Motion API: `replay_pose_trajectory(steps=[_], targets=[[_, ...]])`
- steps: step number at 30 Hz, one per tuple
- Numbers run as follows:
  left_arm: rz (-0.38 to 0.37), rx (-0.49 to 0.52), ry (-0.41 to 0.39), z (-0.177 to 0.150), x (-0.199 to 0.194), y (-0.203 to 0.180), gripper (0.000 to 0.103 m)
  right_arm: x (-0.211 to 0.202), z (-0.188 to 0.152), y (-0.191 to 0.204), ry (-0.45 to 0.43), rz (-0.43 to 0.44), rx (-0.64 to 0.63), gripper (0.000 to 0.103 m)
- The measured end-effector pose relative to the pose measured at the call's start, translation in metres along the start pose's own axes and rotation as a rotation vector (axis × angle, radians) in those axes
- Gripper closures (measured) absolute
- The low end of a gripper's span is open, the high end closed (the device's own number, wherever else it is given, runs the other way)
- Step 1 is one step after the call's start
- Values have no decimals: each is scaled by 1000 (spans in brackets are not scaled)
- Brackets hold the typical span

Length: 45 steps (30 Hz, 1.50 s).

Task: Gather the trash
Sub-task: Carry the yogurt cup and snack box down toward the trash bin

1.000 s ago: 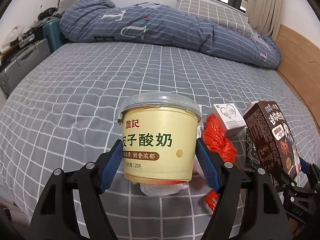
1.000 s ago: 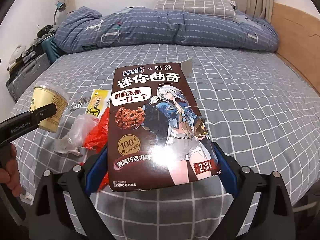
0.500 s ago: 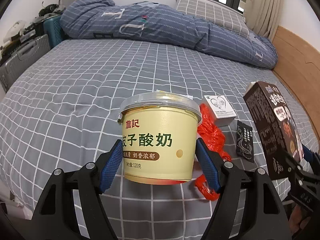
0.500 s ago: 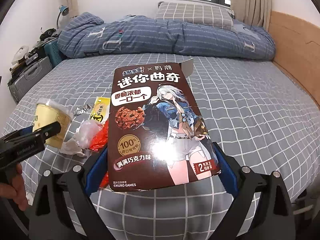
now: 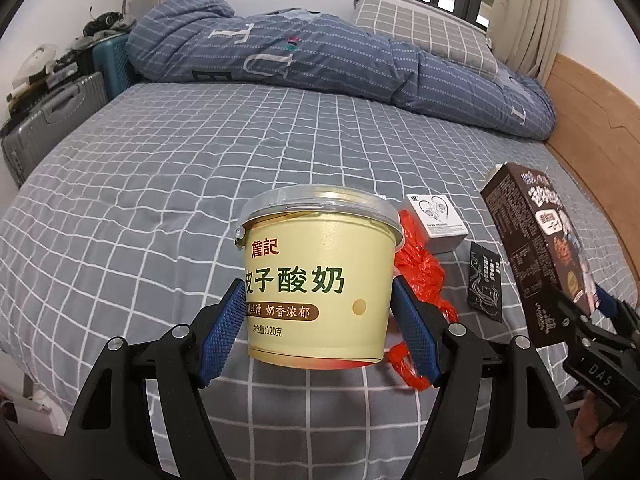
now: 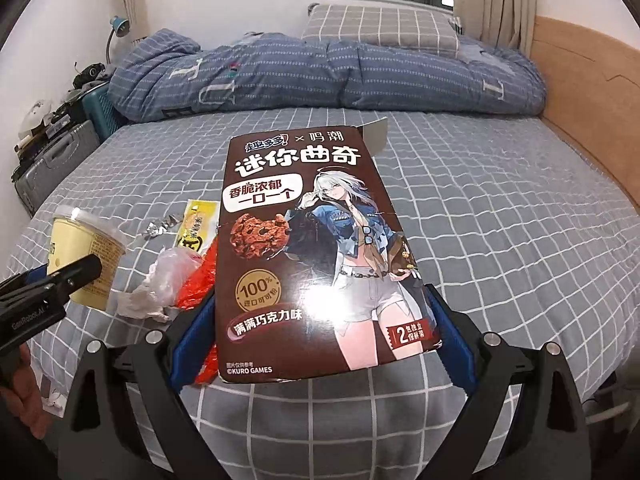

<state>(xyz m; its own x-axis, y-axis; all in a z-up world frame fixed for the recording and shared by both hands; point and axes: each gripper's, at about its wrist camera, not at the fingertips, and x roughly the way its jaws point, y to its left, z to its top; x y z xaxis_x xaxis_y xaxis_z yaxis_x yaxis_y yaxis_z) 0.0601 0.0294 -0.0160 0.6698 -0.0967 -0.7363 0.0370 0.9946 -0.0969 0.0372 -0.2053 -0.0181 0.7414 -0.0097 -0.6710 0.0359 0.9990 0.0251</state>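
Holding two pieces of trash at once, I start at the left: my left gripper (image 5: 320, 320) has its blue pads pressed on both flanks of the yoghurt cup (image 5: 320, 280), low on its wall, in the lower middle of the left wrist view. I judge this cup light and probably empty, with a thin wall that will dent if I squeeze harder; the clear lid (image 5: 320, 204) looks only snapped on, so the tapered body under the rim is the better place to hold.

Right of the cup, on the checked bedsheet (image 5: 160, 200), lie the red plastic bag (image 5: 418, 268), a small white box (image 5: 436, 220) and a black sachet (image 5: 486, 280). The bag is soft and crinkly; I would pinch a bunched fold, not a flat part. In the right wrist view a clear crumpled wrapper (image 6: 168, 276), a scrap of foil (image 6: 158, 227) and a yellow packet (image 6: 196, 228) sit at centre left, all flimsy and flat, hard to get pads under.

Farthest right, my right gripper (image 6: 320, 340) clamps the cookie box (image 6: 308, 248) across its lower edges, filling the middle of that view. It seems stiff but hollow card with an open top flap; gripping across the narrow sides keeps it from buckling.
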Motion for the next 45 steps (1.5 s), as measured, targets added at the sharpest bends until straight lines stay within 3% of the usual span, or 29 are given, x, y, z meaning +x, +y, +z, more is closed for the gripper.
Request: replay_pose_trajectory(steps=[8,19,32,45], targets=[[-9,14,-12,-17,-33,-7,32,-40,-16,8,-25,3,-15,13],[-32,39,9,-65,-72,-9,32,-82,-51,17,-29,14,-20,12],[-17,19,52,-126,-116,4,32,-124,-97,31,2,55,-33,12],[11,16,128,-186,-147,6,32,-160,-154,37,77,33,-64,12]])
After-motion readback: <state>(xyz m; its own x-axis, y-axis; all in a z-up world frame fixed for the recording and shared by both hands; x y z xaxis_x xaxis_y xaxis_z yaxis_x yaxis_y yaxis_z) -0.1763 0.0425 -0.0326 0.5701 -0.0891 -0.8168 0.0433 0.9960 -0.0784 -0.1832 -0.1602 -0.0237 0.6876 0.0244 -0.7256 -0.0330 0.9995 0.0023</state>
